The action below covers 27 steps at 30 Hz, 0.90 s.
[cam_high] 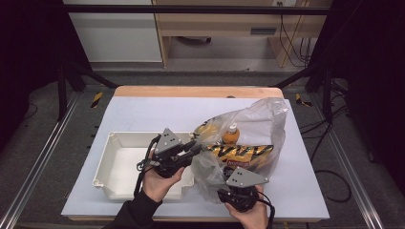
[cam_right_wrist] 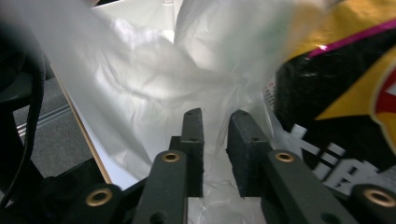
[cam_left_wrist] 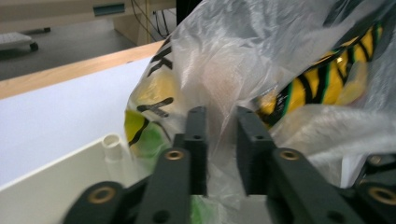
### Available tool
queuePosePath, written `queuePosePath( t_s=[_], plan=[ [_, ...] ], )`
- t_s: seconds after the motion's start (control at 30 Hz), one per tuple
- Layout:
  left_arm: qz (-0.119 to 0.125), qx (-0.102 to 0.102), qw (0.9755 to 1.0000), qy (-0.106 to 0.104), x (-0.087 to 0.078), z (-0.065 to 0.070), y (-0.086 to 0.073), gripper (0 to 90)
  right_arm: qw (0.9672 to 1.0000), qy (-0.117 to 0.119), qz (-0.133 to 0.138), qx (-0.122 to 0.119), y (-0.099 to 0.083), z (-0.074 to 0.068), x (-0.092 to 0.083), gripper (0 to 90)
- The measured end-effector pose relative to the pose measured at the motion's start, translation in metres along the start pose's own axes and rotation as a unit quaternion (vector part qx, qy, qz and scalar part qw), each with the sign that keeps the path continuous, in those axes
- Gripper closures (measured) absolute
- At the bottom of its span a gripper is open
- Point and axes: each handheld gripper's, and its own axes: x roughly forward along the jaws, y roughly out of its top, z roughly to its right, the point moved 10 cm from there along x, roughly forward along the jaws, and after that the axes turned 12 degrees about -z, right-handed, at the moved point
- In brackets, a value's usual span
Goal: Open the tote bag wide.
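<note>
carefully, we keep the left tool (cam_left_wrist: 218,140) and right tool (cam_right_wrist: 215,140) narrowly parted with film of the plastic bag (cam_high: 260,119) between them, beside the white tray (cam_high: 112,186); whether they pinch, we cannot tell.

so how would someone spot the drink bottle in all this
Start at the white table and find the clear plastic bag right of the white tray. Inside it, the orange bottle stands with a pale cap, just behind the black-and-yellow striped snack packet; it is the only orange, upright thing among flat packets.
</note>
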Motion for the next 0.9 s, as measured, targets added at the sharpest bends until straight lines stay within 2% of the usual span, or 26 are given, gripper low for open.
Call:
queuePosePath(
  t_s=[0.03,0.27,0.43,0.57,0.67,0.77,0.8,0.83,0.87,0.9],
  plan=[
    [-0.004,0.000,1.0000,0.003,-0.001,-0.003,-0.003,83.0,1.0000,-0.002,0.003,0.004,-0.002,0.001,-0.003,72.5],
    [-0.010,-0.010,0.9999,0.007,-0.007,-0.016,-0.024,86.6,0.9996,-0.010,0.017,0.018,-0.007,0.007,-0.020,65.0],
    [-0.003,-0.015,0.9999,0.002,-0.008,-0.019,-0.038,86.3,0.9985,-0.024,0.039,0.030,-0.005,0.016,-0.042,64.9],
    [0.001,-0.007,1.0000,-0.003,-0.006,-0.015,-0.045,85.9,0.9963,-0.049,0.061,0.036,0.002,0.028,-0.063,69.0],
    [0.001,0.004,1.0000,-0.007,-0.001,-0.007,-0.049,85.0,0.9937,-0.073,0.072,0.045,0.003,0.040,-0.075,72.1],
    [-0.001,0.012,0.9999,-0.008,0.002,-0.001,-0.049,83.6,0.9906,-0.088,0.086,0.059,0.007,0.050,-0.083,70.3],
    [-0.002,0.015,0.9999,-0.008,0.003,0.001,-0.050,83.5,0.9898,-0.094,0.090,0.058,0.009,0.052,-0.084,67.8],
    [-0.002,0.016,0.9998,-0.009,0.003,0.003,-0.051,83.3,0.9879,-0.105,0.099,0.058,0.013,0.056,-0.088,61.5],
    [-0.002,0.018,0.9998,-0.009,0.003,0.004,-0.052,83.3,0.9838,-0.126,0.112,0.061,0.019,0.062,-0.094,51.6],
    [-0.002,0.018,0.9998,-0.009,0.003,0.004,-0.052,83.3,0.9838,-0.126,0.112,0.061,0.019,0.062,-0.094,51.6]
  ],
)
